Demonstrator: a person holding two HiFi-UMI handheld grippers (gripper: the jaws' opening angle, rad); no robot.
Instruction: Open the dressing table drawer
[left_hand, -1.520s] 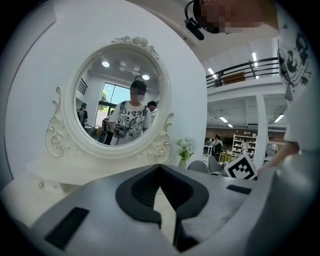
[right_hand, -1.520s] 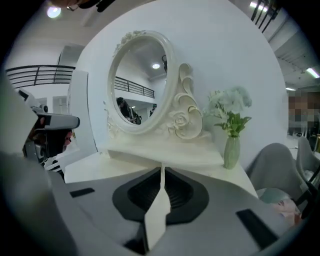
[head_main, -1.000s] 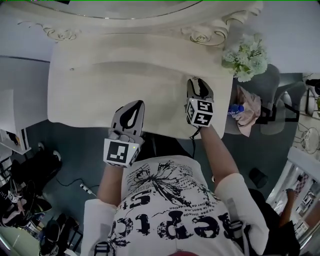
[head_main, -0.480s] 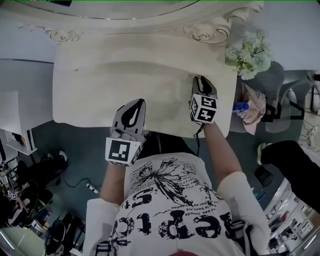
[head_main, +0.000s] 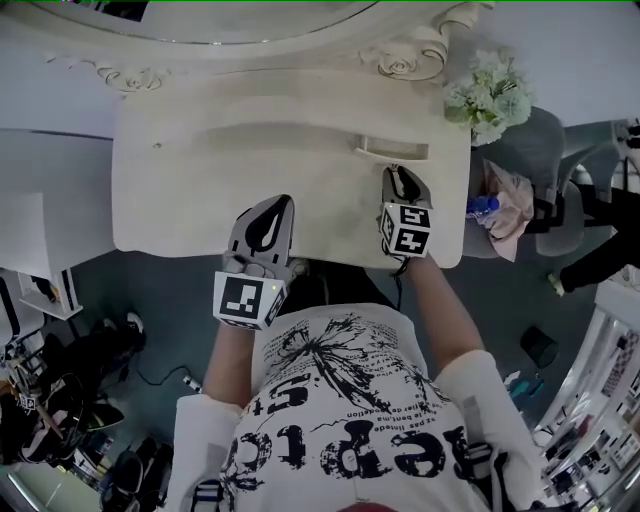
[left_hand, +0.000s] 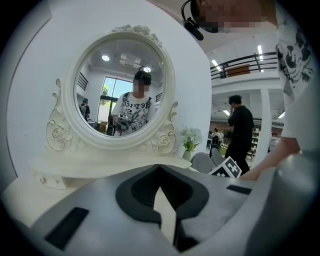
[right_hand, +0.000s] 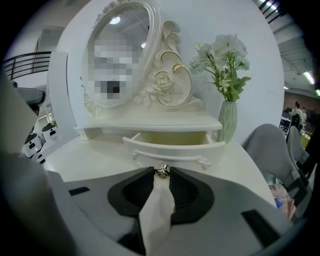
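The cream dressing table (head_main: 200, 200) has a small drawer (right_hand: 172, 142) under its mirror shelf, standing partly pulled out with its pale inside showing. In the head view the drawer front (head_main: 392, 150) juts from the shelf. My right gripper (right_hand: 162, 171) is shut on the drawer's round metal knob (right_hand: 162, 171), both pads pressing its sides. From above, the right gripper (head_main: 397, 173) points at the drawer front. My left gripper (head_main: 278, 203) hovers over the table's front edge, shut and holding nothing. The left gripper (left_hand: 160, 166) faces the oval mirror (left_hand: 122, 87).
A green vase of white flowers (right_hand: 227, 120) stands at the table's right end, close to the drawer. A grey chair (head_main: 535, 160) sits right of the table. A person in black (left_hand: 240, 130) stands in the background.
My right gripper closed on the knob and drew back toward me, and the drawer slid out from under the shelf. The left gripper stayed put.
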